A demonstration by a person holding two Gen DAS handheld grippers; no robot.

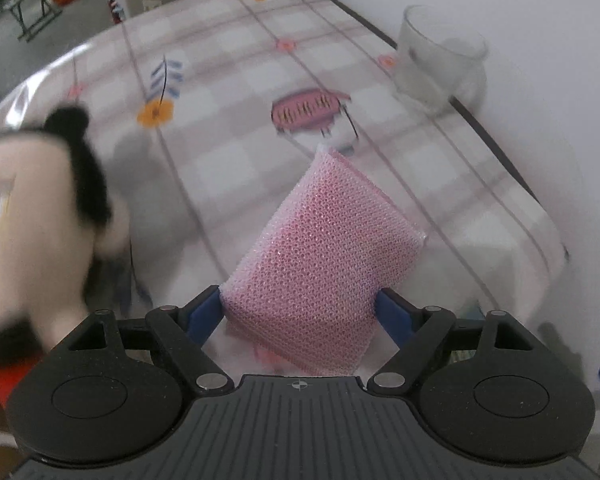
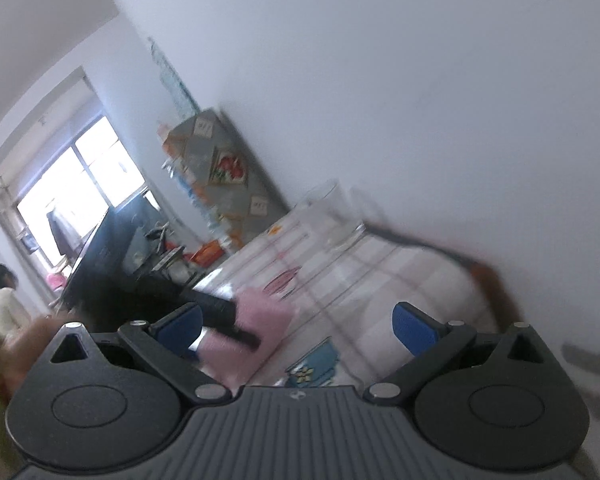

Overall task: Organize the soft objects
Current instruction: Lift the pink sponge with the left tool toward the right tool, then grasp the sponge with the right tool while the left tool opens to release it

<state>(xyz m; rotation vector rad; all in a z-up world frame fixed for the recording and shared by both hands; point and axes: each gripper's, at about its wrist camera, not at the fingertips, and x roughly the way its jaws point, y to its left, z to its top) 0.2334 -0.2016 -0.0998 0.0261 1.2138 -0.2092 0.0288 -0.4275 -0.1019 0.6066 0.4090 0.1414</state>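
My left gripper (image 1: 300, 306) is shut on a pink mesh sponge (image 1: 328, 256) and holds it above the checked tablecloth (image 1: 228, 152). A black-and-white plush toy (image 1: 32, 232) lies blurred at the left of the left wrist view, beside the gripper. My right gripper (image 2: 298, 326) is open and empty, tilted above the table. In the right wrist view the pink sponge (image 2: 260, 316) shows past its left finger, held by the other gripper (image 2: 220, 312).
A clear glass cup (image 1: 436, 60) stands at the table's far right by the white wall; it also shows in the right wrist view (image 2: 336, 216). Room clutter and a person (image 2: 0, 304) lie beyond the table's far edge.
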